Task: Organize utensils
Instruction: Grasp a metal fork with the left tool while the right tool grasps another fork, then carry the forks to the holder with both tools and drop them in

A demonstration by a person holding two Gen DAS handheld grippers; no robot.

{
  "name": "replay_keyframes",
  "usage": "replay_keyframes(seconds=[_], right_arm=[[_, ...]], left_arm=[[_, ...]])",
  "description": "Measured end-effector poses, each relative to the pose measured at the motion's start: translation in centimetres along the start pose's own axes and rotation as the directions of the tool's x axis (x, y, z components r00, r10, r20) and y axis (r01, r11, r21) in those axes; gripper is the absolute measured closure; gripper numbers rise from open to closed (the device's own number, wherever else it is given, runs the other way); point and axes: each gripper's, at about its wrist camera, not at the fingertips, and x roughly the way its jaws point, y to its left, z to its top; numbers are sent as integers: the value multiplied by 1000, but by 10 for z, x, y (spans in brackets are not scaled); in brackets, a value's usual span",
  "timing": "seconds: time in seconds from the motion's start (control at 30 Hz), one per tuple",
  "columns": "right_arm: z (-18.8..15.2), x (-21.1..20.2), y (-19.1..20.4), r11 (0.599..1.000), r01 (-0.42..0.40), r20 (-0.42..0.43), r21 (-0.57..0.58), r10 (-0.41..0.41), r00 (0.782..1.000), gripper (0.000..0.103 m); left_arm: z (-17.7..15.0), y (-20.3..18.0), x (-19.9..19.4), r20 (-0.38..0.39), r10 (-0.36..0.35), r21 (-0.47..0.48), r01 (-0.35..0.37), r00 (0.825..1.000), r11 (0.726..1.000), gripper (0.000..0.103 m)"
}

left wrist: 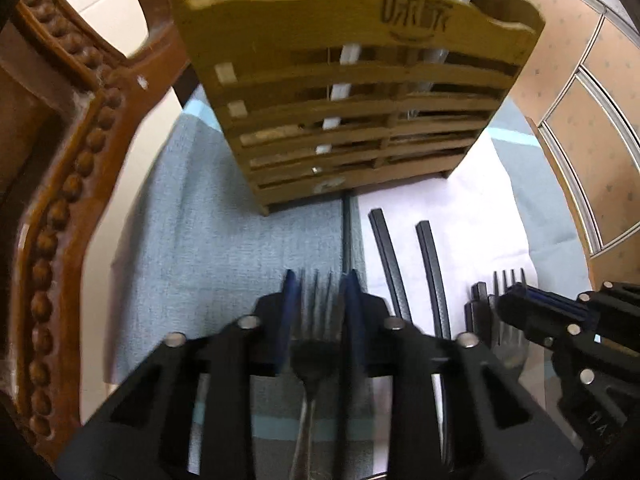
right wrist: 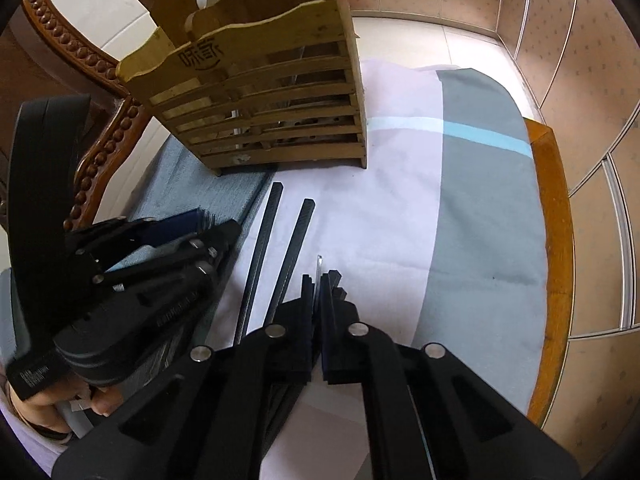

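A slatted bamboo utensil holder (left wrist: 352, 100) stands upright at the back of the cloth-covered table; it also shows in the right wrist view (right wrist: 264, 100). My left gripper (left wrist: 318, 284) is shut on a dark metal fork (left wrist: 314, 344), tines pointing toward the holder. Two black chopsticks (left wrist: 408, 268) lie side by side on the white cloth, also seen in the right wrist view (right wrist: 280, 256). My right gripper (right wrist: 320, 280) is shut on a second fork (left wrist: 508, 320), held edge-on with only a thin tine tip (right wrist: 319, 268) showing between the fingers.
A carved wooden chair back (left wrist: 72, 184) stands close at the left. The table's wooden edge (right wrist: 552, 216) runs along the right, with a panelled wall (right wrist: 580, 60) beyond. White utensil handles stand inside the holder (left wrist: 340, 92).
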Motion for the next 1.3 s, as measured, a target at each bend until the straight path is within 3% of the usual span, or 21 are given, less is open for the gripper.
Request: replay_keyframes(seconds=[0.27,0.53,0.63,0.7,0.77,0.83,1.03,1.2,1.27,1.3], right_arm=[[6,-37,-16,1000,-7,115,29,4,993,100],[9,-96,-23,1000,6,293,31,-14,956,102],[13,-86,-32,999,0,251,54,-14,968,102],[16,-63,-37,997,-22,185,78,8,983,96],[17,-37,-39,994,-70,118,89,59,991,83],[16,-18,-37,993,-83,83,89,76,994,73],[19,17,-33,991,-108,28,77,106,994,66],[15,25,-32,986,-153,0,72,153,988,69],[14,25,-28,985,-163,3,56,163,987,95],[12,23,-26,986,-161,5,48,161,987,98]], left_arm=[[6,22,-47,133,-46,-52,53,990,997,80],[0,36,-120,338,-93,-106,136,936,985,80],[-8,40,-132,389,-79,-99,127,918,987,80],[-17,45,-127,392,-74,-101,123,917,987,80],[-22,49,-134,397,-66,-103,116,915,988,80],[-26,52,-139,401,-60,-104,110,914,988,80],[-34,60,-152,442,-57,-108,116,895,987,80],[-36,62,-153,455,-49,-110,111,889,988,81],[-36,63,-153,456,-48,-113,112,889,987,81],[-37,63,-154,457,-47,-114,111,888,987,81]])
